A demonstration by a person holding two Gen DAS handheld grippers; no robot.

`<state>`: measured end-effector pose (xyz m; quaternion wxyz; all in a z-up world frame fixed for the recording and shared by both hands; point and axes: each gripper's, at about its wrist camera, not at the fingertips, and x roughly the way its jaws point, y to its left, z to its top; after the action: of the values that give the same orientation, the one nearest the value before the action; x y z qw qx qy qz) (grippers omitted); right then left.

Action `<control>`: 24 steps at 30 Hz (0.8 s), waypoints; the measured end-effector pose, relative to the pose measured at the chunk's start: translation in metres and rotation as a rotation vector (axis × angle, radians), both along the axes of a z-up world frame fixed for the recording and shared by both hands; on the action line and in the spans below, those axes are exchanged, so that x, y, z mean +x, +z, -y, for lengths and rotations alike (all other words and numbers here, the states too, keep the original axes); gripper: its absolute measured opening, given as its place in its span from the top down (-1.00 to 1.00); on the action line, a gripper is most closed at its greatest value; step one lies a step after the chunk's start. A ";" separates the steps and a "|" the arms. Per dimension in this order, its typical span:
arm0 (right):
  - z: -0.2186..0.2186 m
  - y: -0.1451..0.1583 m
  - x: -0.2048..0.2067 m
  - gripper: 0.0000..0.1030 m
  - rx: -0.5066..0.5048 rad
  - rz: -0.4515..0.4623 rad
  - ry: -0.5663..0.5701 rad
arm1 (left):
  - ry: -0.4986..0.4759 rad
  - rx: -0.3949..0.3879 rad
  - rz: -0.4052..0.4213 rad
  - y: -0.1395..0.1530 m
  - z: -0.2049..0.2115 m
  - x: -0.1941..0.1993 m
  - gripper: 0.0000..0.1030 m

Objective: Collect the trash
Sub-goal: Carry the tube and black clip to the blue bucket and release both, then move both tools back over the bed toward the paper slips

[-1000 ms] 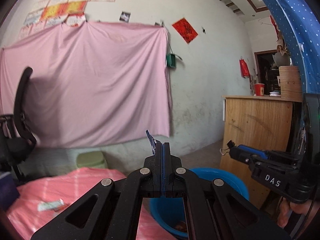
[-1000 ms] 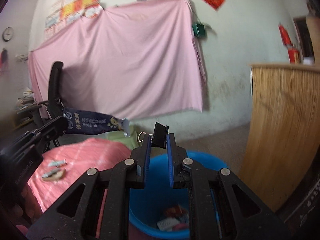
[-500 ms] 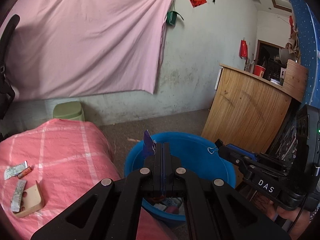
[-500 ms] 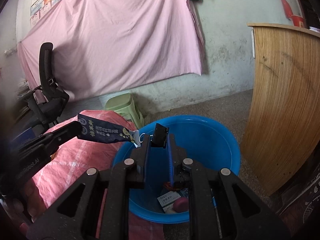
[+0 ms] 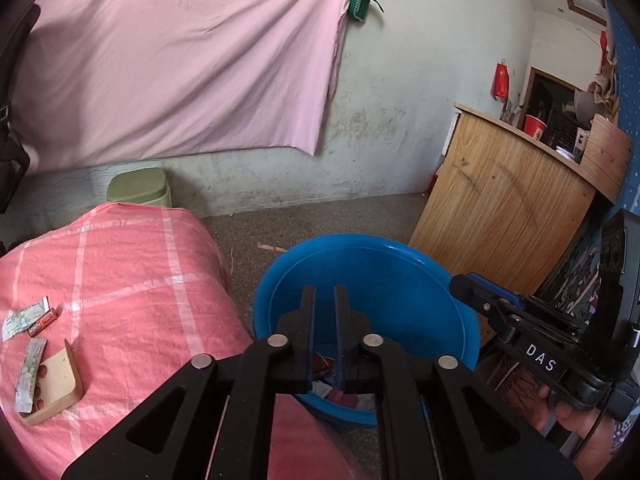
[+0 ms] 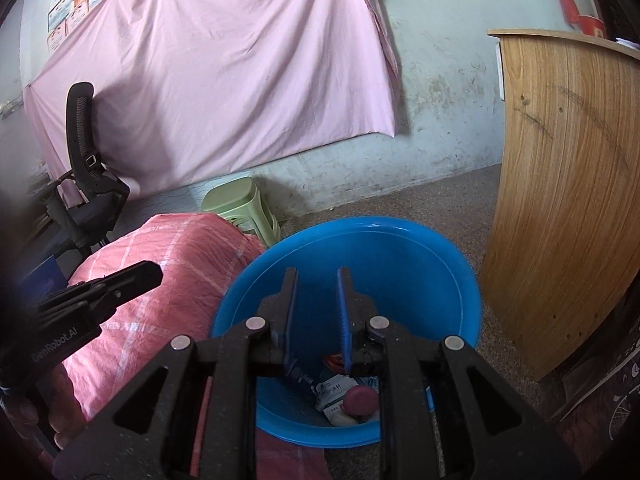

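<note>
Over the blue basin point(image 5: 400, 264) both tools hang nose-down, and both sets of jaws are opening with nothing between them. The left tool point(image 5: 324, 294) shows only a narrow gap; the right tool point(image 6: 316, 276) stands wider, its blue pads bare. Down in the basin sits the collected trash: a white packet point(image 6: 334, 394), a maroon cap point(image 6: 360, 398), some red scraps.

More is waiting on the pink checked bed point(image 5: 132, 280): a white wrapper point(image 5: 24, 316), a small red tube point(image 5: 42, 322) touching it, a foil strip point(image 5: 30, 368) and a tan cardboard insert point(image 5: 56, 380) lying close together near the left edge.

Now the risks, as I judge them. Those flat wrappers lie flush on soft cloth, so a tool coming in could pinch the cover along with the paper and drag it. The strip and the cardboard touch, so grabbing one may flip the other toward the bed's edge. The basin stands tight against the bed corner; a careless swing back could knock its rim and tip it.
</note>
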<state>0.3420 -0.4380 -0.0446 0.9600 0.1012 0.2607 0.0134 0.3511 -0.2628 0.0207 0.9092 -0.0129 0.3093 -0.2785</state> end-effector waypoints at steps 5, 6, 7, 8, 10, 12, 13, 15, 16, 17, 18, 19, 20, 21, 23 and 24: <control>-0.002 0.008 -0.004 0.09 0.012 0.041 -0.009 | 0.032 -0.036 0.031 0.007 -0.013 -0.006 0.39; -0.004 0.011 -0.005 0.01 0.014 0.054 -0.010 | 0.041 -0.039 0.039 0.008 -0.017 -0.007 0.34; -0.006 0.014 -0.007 -0.03 0.014 0.065 -0.012 | 0.052 -0.038 0.048 0.010 -0.021 -0.008 0.31; -0.007 0.016 -0.008 -0.12 0.013 0.077 -0.015 | 0.064 -0.036 0.057 0.012 -0.024 -0.009 0.31; -0.010 0.021 -0.011 -0.25 0.013 0.103 -0.016 | 0.085 -0.033 0.072 0.016 -0.033 -0.011 0.24; -0.013 0.026 -0.013 -0.37 0.010 0.125 -0.017 | 0.111 -0.037 0.084 0.019 -0.044 -0.013 0.14; -0.015 0.028 -0.014 -0.39 0.008 0.135 -0.018 | 0.121 -0.041 0.090 0.021 -0.049 -0.014 0.08; -0.019 0.031 -0.015 -0.58 0.009 0.151 -0.015 | 0.150 -0.048 0.102 0.025 -0.062 -0.016 -0.04; -0.022 0.033 -0.016 -0.65 0.009 0.162 -0.014 | 0.167 -0.050 0.107 0.027 -0.068 -0.017 -0.11; -0.025 0.035 -0.018 -0.78 0.007 0.174 -0.017 | 0.182 -0.052 0.112 0.029 -0.074 -0.018 -0.14; -0.027 0.037 -0.019 -0.87 0.006 0.184 -0.019 | 0.193 -0.052 0.116 0.030 -0.078 -0.018 -0.23; -0.030 0.039 -0.019 -0.90 0.005 0.197 -0.019 | 0.212 -0.055 0.124 0.032 -0.085 -0.020 -0.39; -0.034 0.042 -0.020 -0.97 0.006 0.211 -0.014 | 0.234 -0.061 0.136 0.034 -0.093 -0.022 -0.49; -0.037 0.043 -0.021 -1.00 0.007 0.220 -0.008 | 0.255 -0.071 0.153 0.035 -0.100 -0.024 -0.68; -0.044 0.047 -0.022 -1.00 0.008 0.242 0.004 | 0.303 -0.091 0.198 0.038 -0.114 -0.031 -0.90; -0.047 0.048 -0.021 -1.00 0.007 0.253 0.008 | 0.324 -0.095 0.215 0.039 -0.122 -0.034 -0.95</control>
<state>0.3207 -0.3913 0.0036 0.9848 0.1013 0.1379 0.0307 0.3171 -0.1412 0.0593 0.9682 -0.0756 0.1909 -0.1428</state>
